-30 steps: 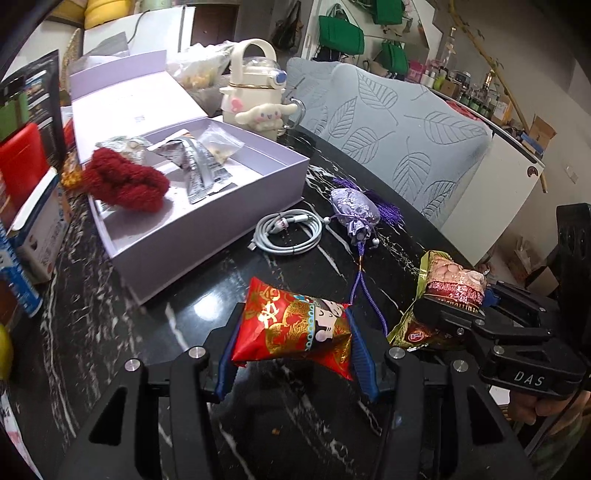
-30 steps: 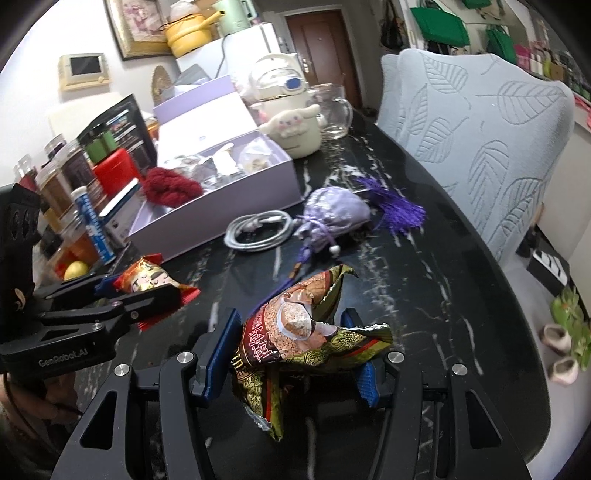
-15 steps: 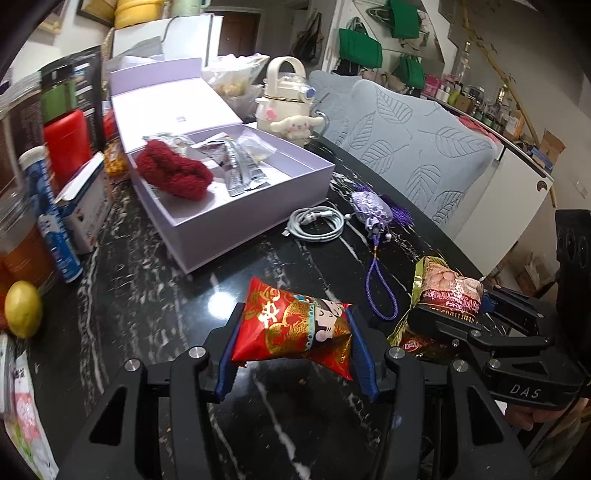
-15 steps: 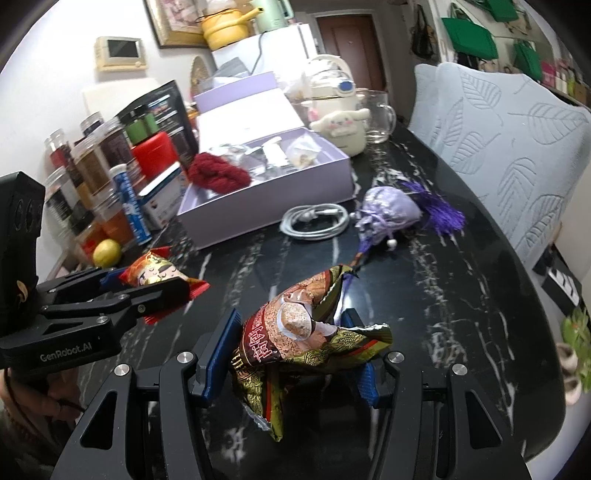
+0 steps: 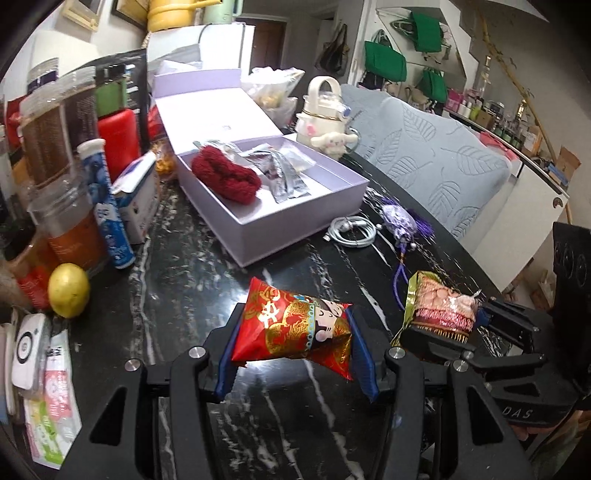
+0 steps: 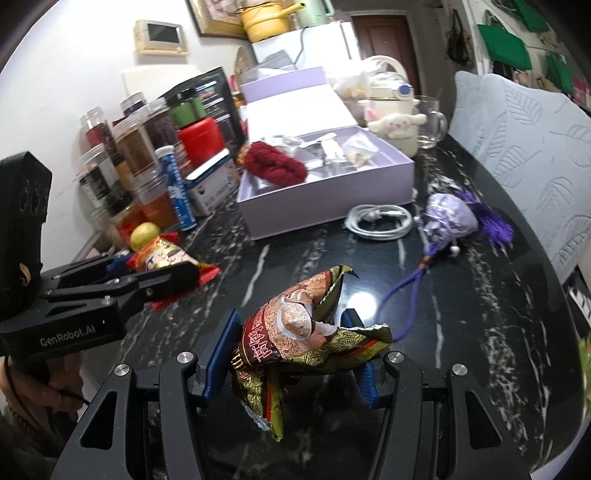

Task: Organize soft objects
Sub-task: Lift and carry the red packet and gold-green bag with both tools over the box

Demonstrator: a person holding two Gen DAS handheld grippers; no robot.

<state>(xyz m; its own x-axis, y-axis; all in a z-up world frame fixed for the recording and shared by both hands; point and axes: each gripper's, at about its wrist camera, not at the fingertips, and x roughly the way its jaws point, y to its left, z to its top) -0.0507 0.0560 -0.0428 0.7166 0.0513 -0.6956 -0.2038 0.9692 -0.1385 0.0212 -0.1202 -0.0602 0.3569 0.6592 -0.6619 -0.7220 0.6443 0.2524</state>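
Both tongs are gripping snack bags, left tongs the red packet, right tongs the brown packet, while the lavender box is already holding the red scrunchie and the purple sachet is waiting on the counter.

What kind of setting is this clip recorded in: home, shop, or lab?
Most likely a lived-in home, probably a dining or kitchen area. A black marble table is crowded with food jars, a white fridge stands behind with a yellow pot on top, and a padded chair sits alongside.
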